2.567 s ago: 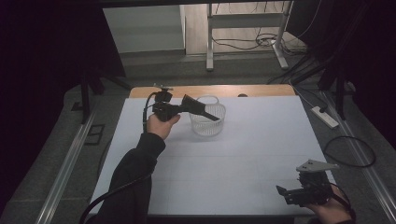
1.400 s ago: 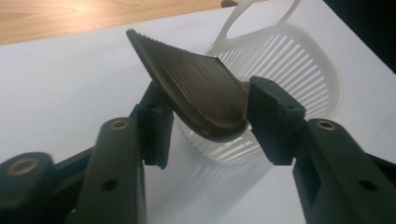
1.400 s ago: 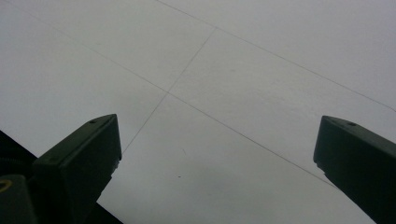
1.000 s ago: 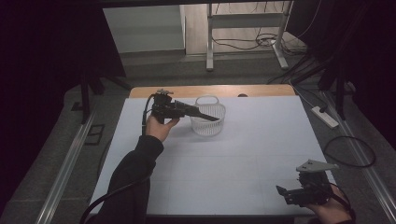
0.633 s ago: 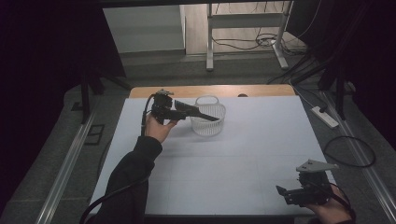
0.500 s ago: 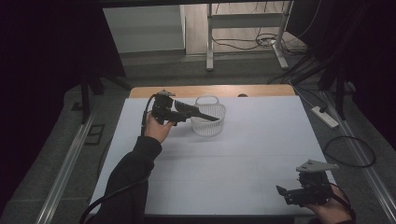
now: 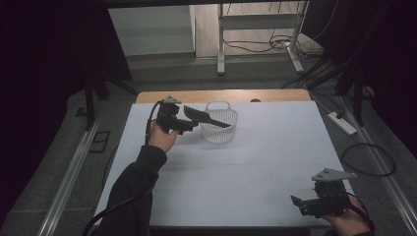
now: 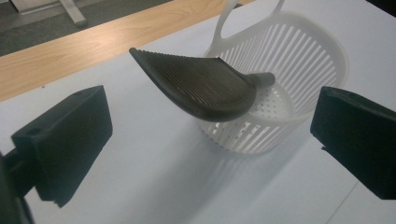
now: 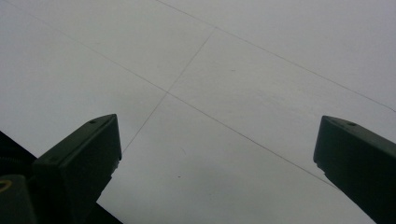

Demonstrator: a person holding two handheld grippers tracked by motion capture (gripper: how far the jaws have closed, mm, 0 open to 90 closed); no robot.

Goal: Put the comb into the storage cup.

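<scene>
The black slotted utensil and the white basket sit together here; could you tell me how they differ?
The black slotted utensil is dark, flat and curved; the white basket is pale, round and deep. The utensil lies tilted across the rim, its handle inside, while the basket stands upright on the table. Both have slots.

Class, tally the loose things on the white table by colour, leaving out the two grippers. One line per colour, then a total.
White: 1, the basket
Black: 1, the spatula, propped in the basket
Total: 2
</scene>
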